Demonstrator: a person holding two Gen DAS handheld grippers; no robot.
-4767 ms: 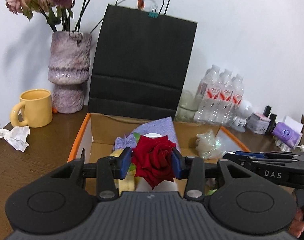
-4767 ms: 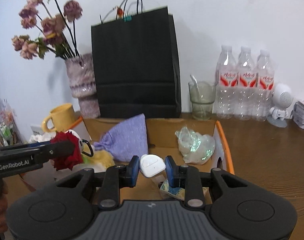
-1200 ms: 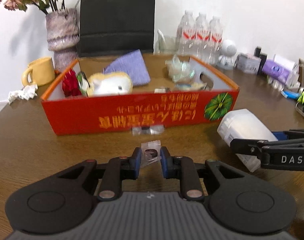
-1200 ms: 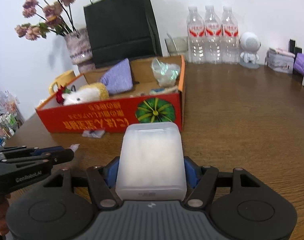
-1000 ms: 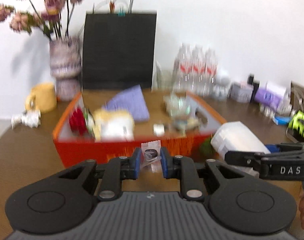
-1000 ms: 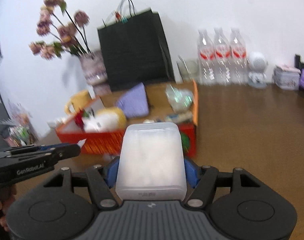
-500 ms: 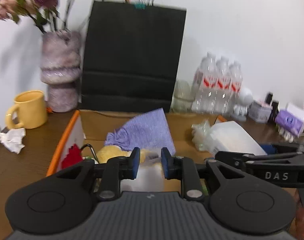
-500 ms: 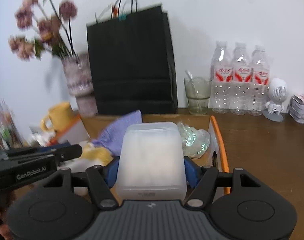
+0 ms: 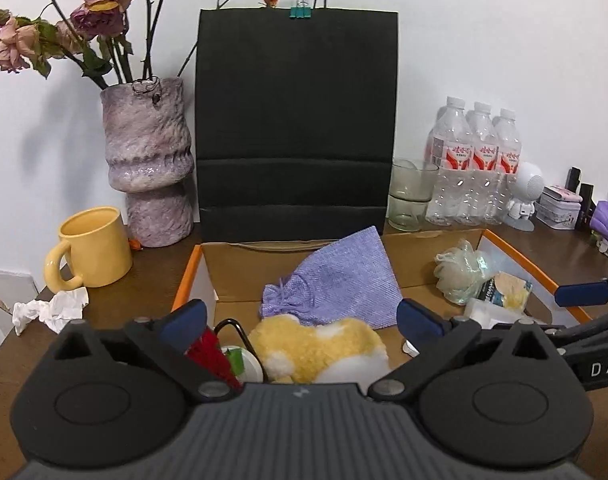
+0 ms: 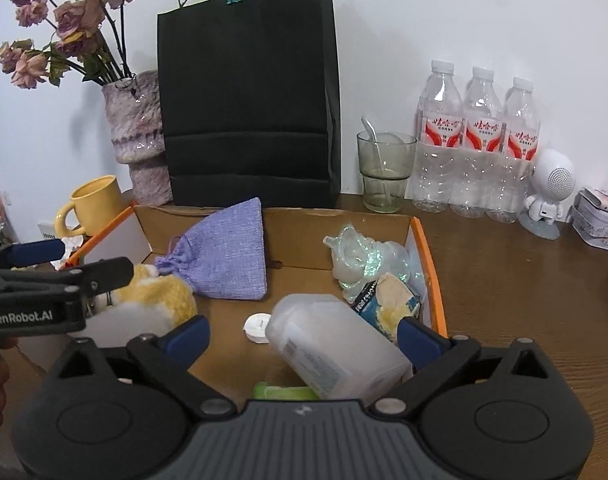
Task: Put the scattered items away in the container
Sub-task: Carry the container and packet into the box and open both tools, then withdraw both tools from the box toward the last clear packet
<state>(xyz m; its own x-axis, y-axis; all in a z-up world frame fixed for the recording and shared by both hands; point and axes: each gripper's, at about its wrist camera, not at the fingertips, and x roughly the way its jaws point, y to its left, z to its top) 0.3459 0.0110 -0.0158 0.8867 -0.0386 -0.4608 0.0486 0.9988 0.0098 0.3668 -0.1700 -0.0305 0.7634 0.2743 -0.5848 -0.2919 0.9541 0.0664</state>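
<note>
Both grippers are held over the orange-rimmed cardboard box [image 10: 429,248] for dropping. The left gripper [image 9: 300,318] is seen with jaws opening wide, nothing between them. The right gripper [image 10: 302,332] jaws are opening; the frosted white plastic tub [image 10: 335,346] lies released inside the box.

Both wrist cameras sit close behind their opening jaws, facing slightly downward. Ahead of both jaw pairs lies the same box [image 9: 188,280] interior and black bag [image 10: 248,92].
</note>
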